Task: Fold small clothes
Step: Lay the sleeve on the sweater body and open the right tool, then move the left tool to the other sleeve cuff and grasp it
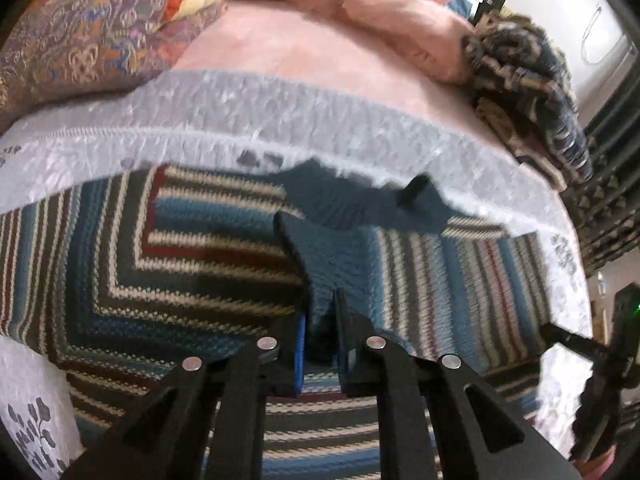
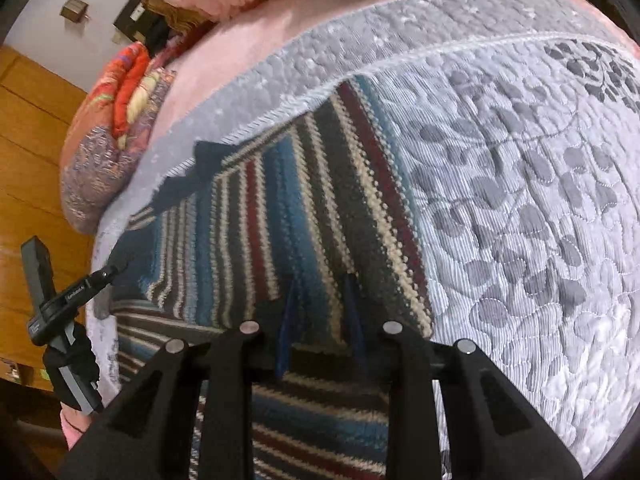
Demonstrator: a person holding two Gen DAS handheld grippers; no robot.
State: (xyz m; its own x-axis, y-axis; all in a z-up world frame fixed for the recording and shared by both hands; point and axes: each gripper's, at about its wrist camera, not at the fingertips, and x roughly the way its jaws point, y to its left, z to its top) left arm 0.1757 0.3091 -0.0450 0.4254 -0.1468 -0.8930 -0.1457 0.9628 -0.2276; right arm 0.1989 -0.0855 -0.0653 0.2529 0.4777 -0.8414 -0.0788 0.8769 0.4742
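While the striped sweater [image 1: 180, 264] lies spread on the grey quilted bedspread [image 1: 280, 112] of the bed, I hold it with both tongs at its near side. My left tongs [image 1: 320, 320] are clenched on a raised fold of the blue knit, which stands up between the blue pads [image 1: 300, 344] like a small ridge; I judge this pinch is there so I can carry that layer across the body without dragging the rest. My right tongs [image 2: 320, 320] are closed on the near edge of a striped panel already doubled over the layer beneath, close to its right-hand edge beside the leaf-patterned part of the bedspread. Holding two points keeps the edge taut, so the fold should land straight rather than bunch. The dark collar [image 1: 360, 196] lies at the far side, flat against the bedspread. Pillows and a heap of other clothes [image 1: 532, 92] sit well apart, farther up the bed.
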